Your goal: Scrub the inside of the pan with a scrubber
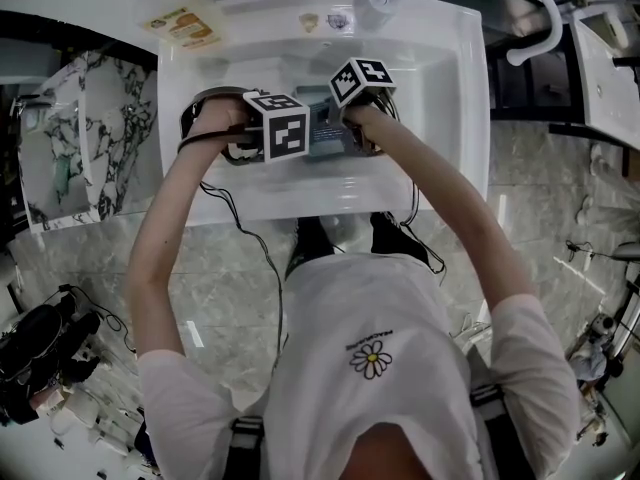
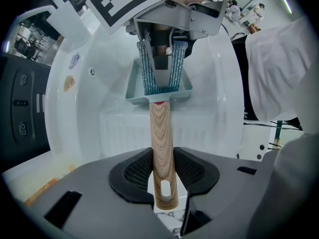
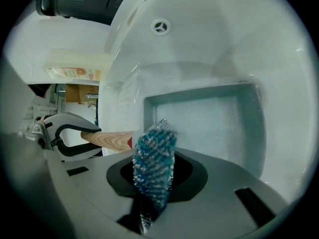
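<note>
Left gripper (image 2: 163, 172) clamped handle (image 2: 161, 133), steadying pan (image 2: 133, 89) at 12 o'clock. Right gripper (image 3: 157, 180) pinched scrubber (image 3: 154, 156) above it, ready to scrub.

Bright, even overhead light – the glossy white sink basin (image 1: 470, 118) shows soft glare. Both gripper views bulge fisheye-fashion, with dark vignetted corners – the blue mesh scrubber (image 3: 153, 161) looks slightly soft.

The pan (image 3: 209, 128) sits in the sink (image 1: 440, 118), handle (image 2: 162, 148) to its left; the scrubber (image 3: 154, 163) seemingly just above its inside.
</note>
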`<state>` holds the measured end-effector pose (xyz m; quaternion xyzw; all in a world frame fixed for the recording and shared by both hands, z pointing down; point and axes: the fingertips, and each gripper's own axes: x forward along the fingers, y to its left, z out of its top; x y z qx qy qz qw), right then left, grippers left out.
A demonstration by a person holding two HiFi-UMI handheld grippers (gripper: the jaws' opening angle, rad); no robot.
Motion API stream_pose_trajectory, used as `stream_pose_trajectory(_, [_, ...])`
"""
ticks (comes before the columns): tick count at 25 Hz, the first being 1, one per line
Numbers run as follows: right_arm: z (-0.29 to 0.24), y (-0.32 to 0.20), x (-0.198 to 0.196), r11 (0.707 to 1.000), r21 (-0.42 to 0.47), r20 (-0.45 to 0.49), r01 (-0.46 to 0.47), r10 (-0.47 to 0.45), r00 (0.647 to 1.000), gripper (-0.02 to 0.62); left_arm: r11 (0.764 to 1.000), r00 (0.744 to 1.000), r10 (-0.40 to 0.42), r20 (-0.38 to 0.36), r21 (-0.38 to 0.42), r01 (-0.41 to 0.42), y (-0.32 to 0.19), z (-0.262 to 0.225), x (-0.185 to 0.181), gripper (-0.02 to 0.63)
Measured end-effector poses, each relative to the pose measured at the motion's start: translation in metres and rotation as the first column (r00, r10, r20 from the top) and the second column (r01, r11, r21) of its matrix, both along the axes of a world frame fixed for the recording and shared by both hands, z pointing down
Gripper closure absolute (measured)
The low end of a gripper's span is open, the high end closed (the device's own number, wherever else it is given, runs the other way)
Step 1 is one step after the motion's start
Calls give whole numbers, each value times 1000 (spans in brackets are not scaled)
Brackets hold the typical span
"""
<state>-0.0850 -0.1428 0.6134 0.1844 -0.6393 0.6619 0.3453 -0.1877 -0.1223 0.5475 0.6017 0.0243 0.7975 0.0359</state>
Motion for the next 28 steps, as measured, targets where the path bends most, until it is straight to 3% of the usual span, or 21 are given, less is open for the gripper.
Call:
stream_pose_trajectory(10, [-8,4,-11,1000,4,34,10,-10,999,535,1000,1000,6,8,4,-6,1,1,1,466])
stream_pose_trajectory(17, [-16,-5,6,1000,20,39,-13,12,999,534,1000,1000,9,7,1,-9,1,1,0,466])
stream_pose_trajectory(20, [-14,-11,29,999,51,-4,4,-4,1000,535,1000,1000,13,10,2,-13,0,1,0,466])
stream_pose_trajectory(23, [-2,-15,65,995,90,-104,54,-45,994,534,1000,1000,13,13,1,-13,0,1,0,466])
stream_pose_trajectory(28, [26,-9,118,983,100,-273,153,-121,954,534,1000,1000,13,8,-1,-13,0,1,0,466])
